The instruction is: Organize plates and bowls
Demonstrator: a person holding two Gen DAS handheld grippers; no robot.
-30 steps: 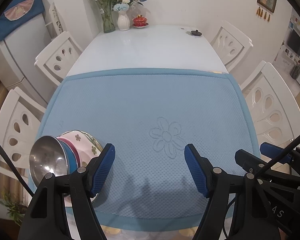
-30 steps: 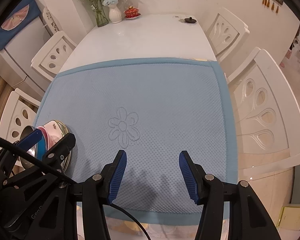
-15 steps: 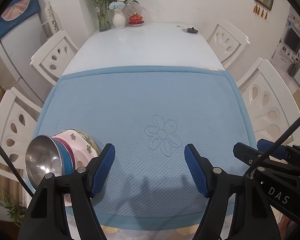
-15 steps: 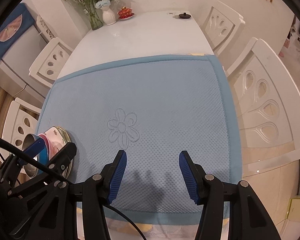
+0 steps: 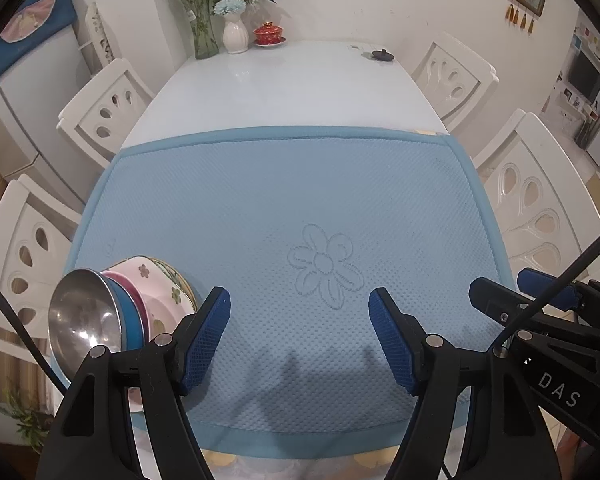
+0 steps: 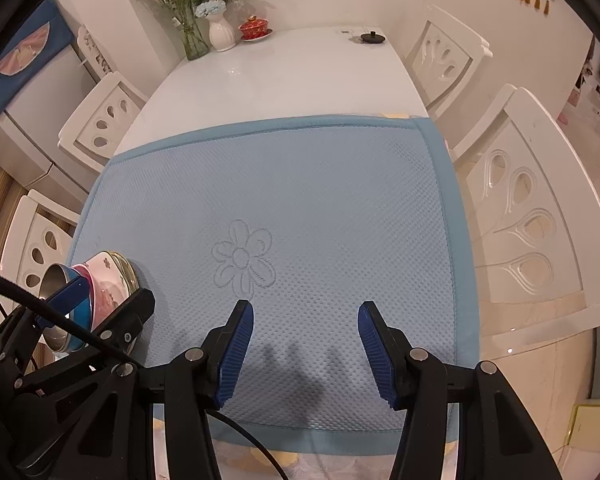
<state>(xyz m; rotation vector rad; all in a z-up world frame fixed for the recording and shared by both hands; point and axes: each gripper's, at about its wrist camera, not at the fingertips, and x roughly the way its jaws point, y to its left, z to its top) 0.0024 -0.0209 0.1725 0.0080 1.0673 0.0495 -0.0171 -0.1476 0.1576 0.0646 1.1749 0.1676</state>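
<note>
- A long white table (image 5: 284, 80) runs away from the cameras, with white cut-out chairs (image 5: 104, 108) along both sides.
- A pale blue textured mat (image 5: 260, 200) with a darker blue border covers the near half of the table; a stitched flower outline (image 5: 324, 266) sits near its middle.
- The left gripper (image 5: 299, 336) hangs over the near part of the mat, its blue-padded jaws well apart with only bare mat between them; it holds nothing.
- The right gripper (image 6: 306, 340) hangs beside it, to its right, jaws also apart though a little narrower, with nothing between them.
- A stack of nested bowls and plates (image 5: 128, 312) rests at the mat's near left corner, just left of the left gripper's left finger: a steel bowl (image 5: 84, 316) on top, a blue and a pink rim beneath it, then a pale floral dish (image 5: 156, 284).
- Whether the left finger touches the stack cannot be told.
- At the far end stand a glass vase of greenery (image 5: 204, 28), a white vase of blue and white flowers (image 5: 235, 34), a red lidded cup on a saucer (image 5: 269, 34) and a small black lid (image 5: 381, 54).
</note>
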